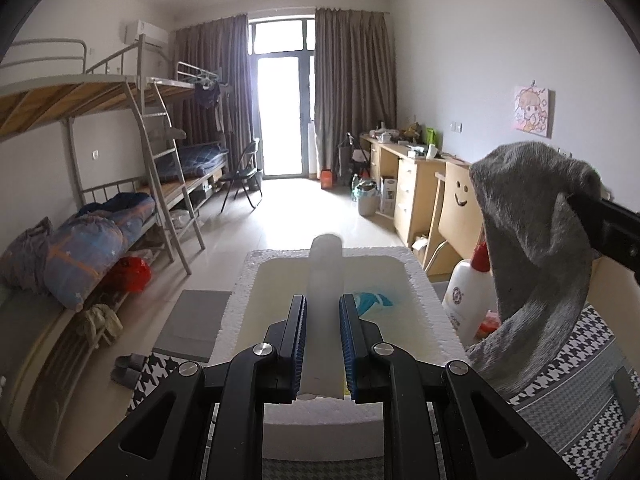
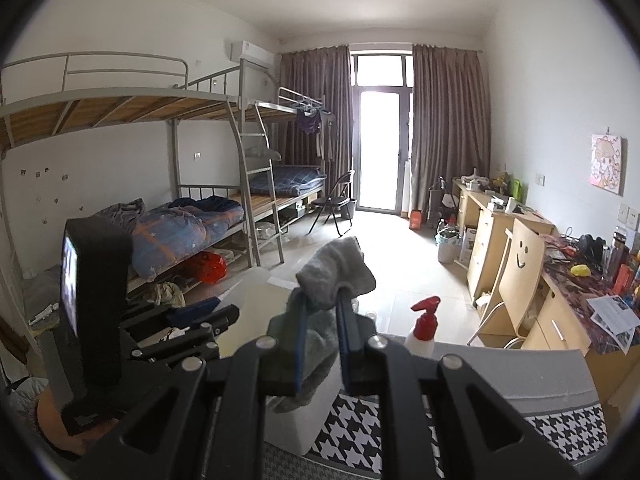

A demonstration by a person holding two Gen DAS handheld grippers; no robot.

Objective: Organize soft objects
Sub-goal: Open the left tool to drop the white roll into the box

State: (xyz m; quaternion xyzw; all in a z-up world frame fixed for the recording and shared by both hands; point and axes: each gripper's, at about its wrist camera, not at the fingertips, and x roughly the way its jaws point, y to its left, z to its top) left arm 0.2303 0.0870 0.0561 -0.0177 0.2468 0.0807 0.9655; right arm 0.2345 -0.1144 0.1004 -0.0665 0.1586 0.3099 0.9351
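White styrofoam box (image 1: 420, 280) is the biggest piece of our setup, an open-topped rectangular tub sitting on the houndstooth-patterned black-and-white cloth (image 1: 560, 380), with something teal and white (image 1: 374, 300) lying inside it. Over on our right side we've got the grey knitted sock (image 2: 332, 276), bunched and floppy, drooping both ways out of the right gripper (image 2: 322, 312), whose jaws are pinching it around the middle. It hangs up in the air beside the box, not in it yet. It looks light and totally limp, so we'd guess a mid-body pinch like this works fine, though the loose ends could snag the rim. The left gripper (image 1: 322, 344) has its jaws clamped on a pale translucent white cylinder (image 1: 325, 304), squishy-looking, poking forward over the box. We reckon it's light too.
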